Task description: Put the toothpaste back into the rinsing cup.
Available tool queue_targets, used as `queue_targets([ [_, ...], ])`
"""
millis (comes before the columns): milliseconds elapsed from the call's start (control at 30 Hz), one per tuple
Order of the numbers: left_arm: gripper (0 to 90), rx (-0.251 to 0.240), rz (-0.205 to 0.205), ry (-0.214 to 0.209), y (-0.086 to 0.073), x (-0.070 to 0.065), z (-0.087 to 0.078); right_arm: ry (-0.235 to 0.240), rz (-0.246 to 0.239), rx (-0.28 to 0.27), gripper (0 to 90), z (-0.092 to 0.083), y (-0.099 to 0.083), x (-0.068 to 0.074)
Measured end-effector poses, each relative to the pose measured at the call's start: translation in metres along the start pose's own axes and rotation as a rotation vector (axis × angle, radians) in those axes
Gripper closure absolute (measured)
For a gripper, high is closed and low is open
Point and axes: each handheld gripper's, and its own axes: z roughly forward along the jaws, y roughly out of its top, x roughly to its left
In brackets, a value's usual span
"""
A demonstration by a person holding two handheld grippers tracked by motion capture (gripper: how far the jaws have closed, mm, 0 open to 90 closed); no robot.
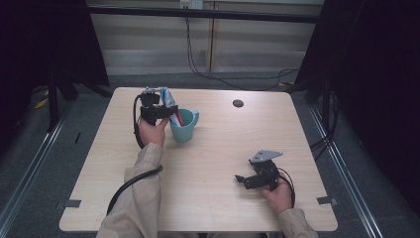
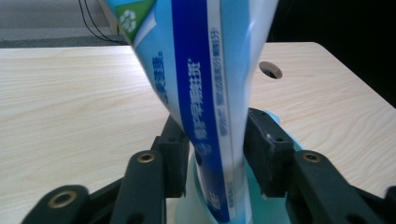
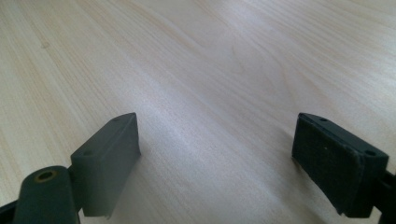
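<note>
A teal mug (image 1: 184,125) stands on the wooden table (image 1: 223,144) at the back left. A blue and white toothpaste tube (image 2: 205,93) stands in the mug (image 2: 280,140), leaning up and away. My left gripper (image 1: 166,110) is shut on the tube (image 1: 168,99) just above the mug's rim, one jaw on each side. Something red (image 1: 179,119) also sticks out of the mug. My right gripper (image 1: 242,179) rests low near the table's front right, open, with bare wood between its jaws (image 3: 215,158).
A round dark cable hole (image 1: 238,103) sits in the table's back right part. Cables (image 1: 208,64) hang behind the table's far edge. Dark curtains and metal floor rails flank both sides.
</note>
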Motion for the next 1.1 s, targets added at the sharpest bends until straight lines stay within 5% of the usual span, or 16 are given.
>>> queue_targets([
  [733, 56.0, 0.019, 0.002, 0.006, -0.002, 0.0001, 0.0018, 0.0, 0.0, 0.001, 14.2, 0.0, 0.0, 0.0],
  [1100, 45.7, 0.015, -0.002, 0.009, -0.0009, -0.0007, 0.0008, 0.0, 0.001, 0.001, 14.2, -0.0001, 0.0, 0.0],
])
